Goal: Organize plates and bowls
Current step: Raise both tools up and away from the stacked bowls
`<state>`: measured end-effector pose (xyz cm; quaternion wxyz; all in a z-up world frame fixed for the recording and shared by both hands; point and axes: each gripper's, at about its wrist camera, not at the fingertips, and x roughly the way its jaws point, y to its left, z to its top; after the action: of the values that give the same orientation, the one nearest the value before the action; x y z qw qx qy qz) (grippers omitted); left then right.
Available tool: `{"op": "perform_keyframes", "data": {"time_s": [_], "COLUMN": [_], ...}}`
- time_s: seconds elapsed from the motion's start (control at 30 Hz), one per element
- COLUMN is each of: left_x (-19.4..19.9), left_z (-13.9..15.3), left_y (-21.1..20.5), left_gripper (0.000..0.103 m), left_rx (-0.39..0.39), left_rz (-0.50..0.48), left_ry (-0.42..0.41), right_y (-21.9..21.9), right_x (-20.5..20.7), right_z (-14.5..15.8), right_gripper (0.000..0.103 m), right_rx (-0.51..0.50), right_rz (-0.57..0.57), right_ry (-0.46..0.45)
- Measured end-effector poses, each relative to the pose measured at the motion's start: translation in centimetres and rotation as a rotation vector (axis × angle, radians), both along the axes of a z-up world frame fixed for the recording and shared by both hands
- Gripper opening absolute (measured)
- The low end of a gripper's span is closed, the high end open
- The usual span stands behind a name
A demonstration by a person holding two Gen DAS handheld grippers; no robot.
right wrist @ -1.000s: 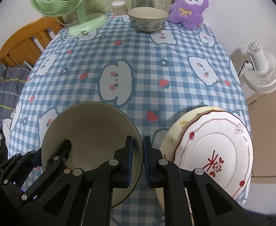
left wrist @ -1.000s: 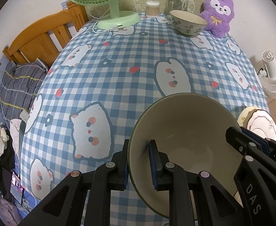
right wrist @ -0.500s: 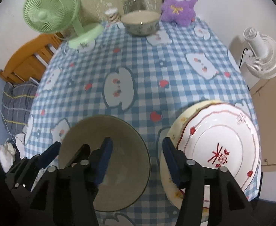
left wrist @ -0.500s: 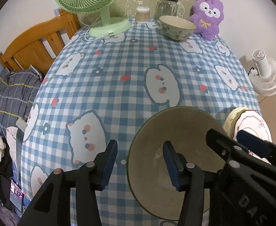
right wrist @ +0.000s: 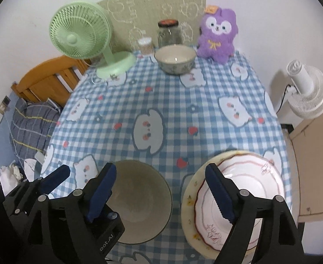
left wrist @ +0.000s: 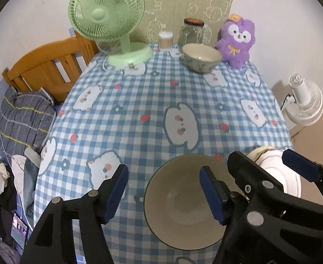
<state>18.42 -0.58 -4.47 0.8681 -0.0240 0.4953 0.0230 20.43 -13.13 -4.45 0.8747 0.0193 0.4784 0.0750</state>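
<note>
A large beige bowl (left wrist: 183, 200) stands on the checked tablecloth at the near edge; it also shows in the right wrist view (right wrist: 139, 200). My left gripper (left wrist: 163, 193) is open above it, empty, jaws spread either side of its left rim. My right gripper (right wrist: 159, 193) is open and empty, above the gap between the bowl and a stack of two plates (right wrist: 249, 187), white with red trim on a cream one, at the near right. The plates show in the left wrist view (left wrist: 276, 176). A floral bowl (left wrist: 202, 57) (right wrist: 175, 59) stands at the far edge.
A green desk fan (left wrist: 117, 28), a cotton swab tub (left wrist: 165, 40), a glass jar (left wrist: 192, 33) and a purple plush toy (left wrist: 236, 41) line the far edge. A wooden bed frame (left wrist: 47, 66) lies left of the table, a white fan (left wrist: 304, 103) right.
Both grippers were shut on the beige bowl's rim; they have opened, let it go on the table, and risen and drawn back.
</note>
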Motion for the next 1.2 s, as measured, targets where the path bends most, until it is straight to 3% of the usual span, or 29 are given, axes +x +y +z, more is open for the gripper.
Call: {"op": "perform_keyframes", "data": {"time_s": [0.6, 0.93, 1.07, 1.2], "left_x": [0.8, 1.4, 2.0, 2.8], "left_z": [8.0, 11.1, 12.3, 13.3], "left_y": [-2.7, -3.2, -3.4, -3.2], "left_gripper": [0.086, 0.088, 0.090, 0.092], "left_rx": [0.035, 0.041, 0.048, 0.037], "left_rz": [0.060, 0.068, 0.058, 0.037], "left_ry": [-0.150, -0.198, -0.225, -0.246], "right_y": [-2.9, -3.4, -3.5, -3.4], "right_x": [0.6, 1.4, 2.0, 2.6], "right_z": [8.3, 11.7, 12.9, 14.1], "right_gripper": [0.090, 0.090, 0.097, 0.097], "right_rx": [0.011, 0.018, 0.011, 0.001], "right_rz": [0.023, 0.039, 0.020, 0.000], "right_ry": [-0.158, -0.224, -0.249, -0.281]}}
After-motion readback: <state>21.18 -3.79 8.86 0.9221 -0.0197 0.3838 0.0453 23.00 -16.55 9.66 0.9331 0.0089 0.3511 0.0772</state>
